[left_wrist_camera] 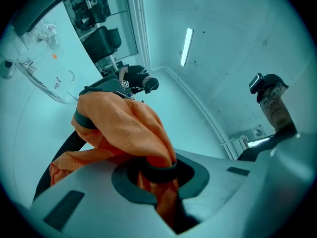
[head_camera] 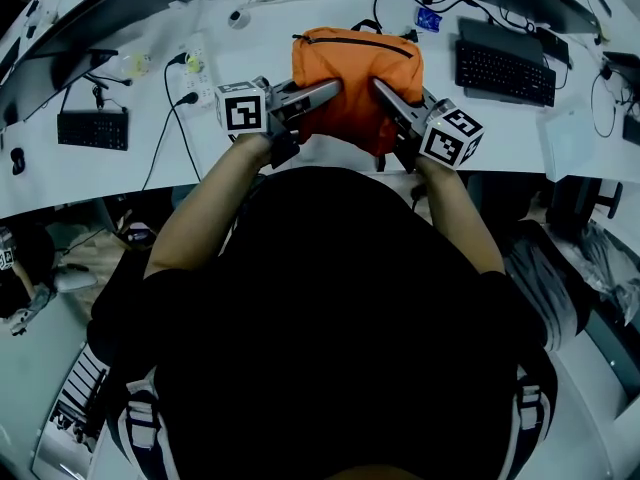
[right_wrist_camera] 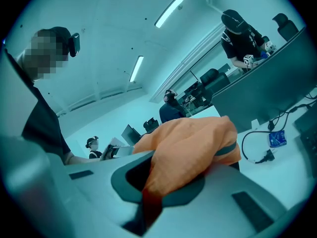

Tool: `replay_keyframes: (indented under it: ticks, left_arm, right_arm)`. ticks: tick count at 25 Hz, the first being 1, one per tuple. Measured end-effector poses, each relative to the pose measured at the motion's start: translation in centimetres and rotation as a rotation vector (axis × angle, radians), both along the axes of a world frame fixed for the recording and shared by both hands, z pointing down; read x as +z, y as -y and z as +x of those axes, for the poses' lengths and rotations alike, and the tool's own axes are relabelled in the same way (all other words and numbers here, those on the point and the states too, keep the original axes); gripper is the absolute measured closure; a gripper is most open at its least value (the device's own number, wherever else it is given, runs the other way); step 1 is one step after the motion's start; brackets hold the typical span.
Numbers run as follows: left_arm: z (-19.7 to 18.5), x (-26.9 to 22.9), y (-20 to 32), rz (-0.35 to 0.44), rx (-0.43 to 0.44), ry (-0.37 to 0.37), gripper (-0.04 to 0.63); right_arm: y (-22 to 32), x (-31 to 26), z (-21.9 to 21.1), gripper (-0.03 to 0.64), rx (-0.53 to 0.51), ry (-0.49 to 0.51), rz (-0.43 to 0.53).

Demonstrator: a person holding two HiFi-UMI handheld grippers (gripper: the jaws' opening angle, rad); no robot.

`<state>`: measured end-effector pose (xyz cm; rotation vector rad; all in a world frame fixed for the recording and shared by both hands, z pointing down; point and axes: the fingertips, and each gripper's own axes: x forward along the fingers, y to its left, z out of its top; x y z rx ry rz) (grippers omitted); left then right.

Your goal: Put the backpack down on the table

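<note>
An orange backpack (head_camera: 352, 83) with a black zip hangs just above the near edge of the white table (head_camera: 260, 158), between my two grippers. My left gripper (head_camera: 336, 88) is shut on the backpack's left side. In the left gripper view orange fabric (left_wrist_camera: 130, 128) is bunched and pinched between the jaws. My right gripper (head_camera: 380, 90) is shut on the backpack's right side, and the right gripper view shows the orange cloth (right_wrist_camera: 190, 148) squeezed in its jaws. The bag's underside is hidden from the head view.
A black keyboard (head_camera: 505, 70) lies at the table's back right, a smaller one (head_camera: 92, 129) at the left. A power strip with cables (head_camera: 193, 78) sits left of the bag, and a blue item (head_camera: 428, 20) lies behind it. Other people stand in the room.
</note>
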<state>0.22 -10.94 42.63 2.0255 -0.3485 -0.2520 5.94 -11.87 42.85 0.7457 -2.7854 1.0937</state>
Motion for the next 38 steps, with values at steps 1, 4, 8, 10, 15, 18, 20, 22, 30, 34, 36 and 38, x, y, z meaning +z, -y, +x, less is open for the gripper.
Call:
replay_keyframes:
  ticks: [1,4,8,10,15,18,20,22,30,34,36,38]
  left_arm:
    - [0.1,0.3,0.2,-0.006,0.003,0.0,0.531]
    - [0.3,0.9,0.6,-0.027,0.009,0.004,0.531]
    - [0.5,2.2,1.2,-0.048,0.015,0.01,0.531]
    - [0.7,2.8,1.4,-0.06,0.015,0.021,0.531]
    - [0.8,4.6,1.8,-0.082,0.021,0.034,0.531]
    - [0.7,5.9,2.0,-0.107,0.024,0.044,0.531]
    - [0.8,6.4,2.1,-0.124,0.021,0.05,0.531]
    - [1.0,6.8,2.3,-0.135,0.021,0.056,0.531]
    - [1.1,9.6,2.8,-0.181,0.035,0.072,0.531]
    - [1.2,10.9,3.0,-0.191,0.047,0.094,0.531]
    - [1.0,11.7,3.1,-0.202,0.047,0.092,0.531]
    - [0.7,12.4,3.2,-0.213,0.045,0.089,0.532]
  right_arm:
    - [0.2,0.3,0.1,0.583,0.0,-0.001,-0.005]
    - [0.6,1.1,0.2,0.583,-0.001,-0.012,-0.023]
    - [1.2,2.4,0.4,0.583,-0.004,-0.015,-0.055]
    - [1.4,3.2,0.6,0.583,-0.006,-0.015,-0.074]
    - [1.9,5.0,0.7,0.583,-0.011,-0.026,-0.103]
    - [2.0,6.3,0.6,0.583,-0.008,-0.029,-0.133]
    - [2.1,7.0,0.7,0.583,-0.005,-0.023,-0.159]
    - [2.3,7.7,0.7,0.583,-0.006,-0.017,-0.179]
    - [2.9,10.8,0.8,0.583,0.001,-0.033,-0.22]
    - [3.0,12.0,1.0,0.583,0.009,-0.034,-0.251]
    - [3.1,12.6,0.8,0.583,0.011,-0.049,-0.256]
    - [3.2,13.0,0.6,0.584,0.01,-0.062,-0.259]
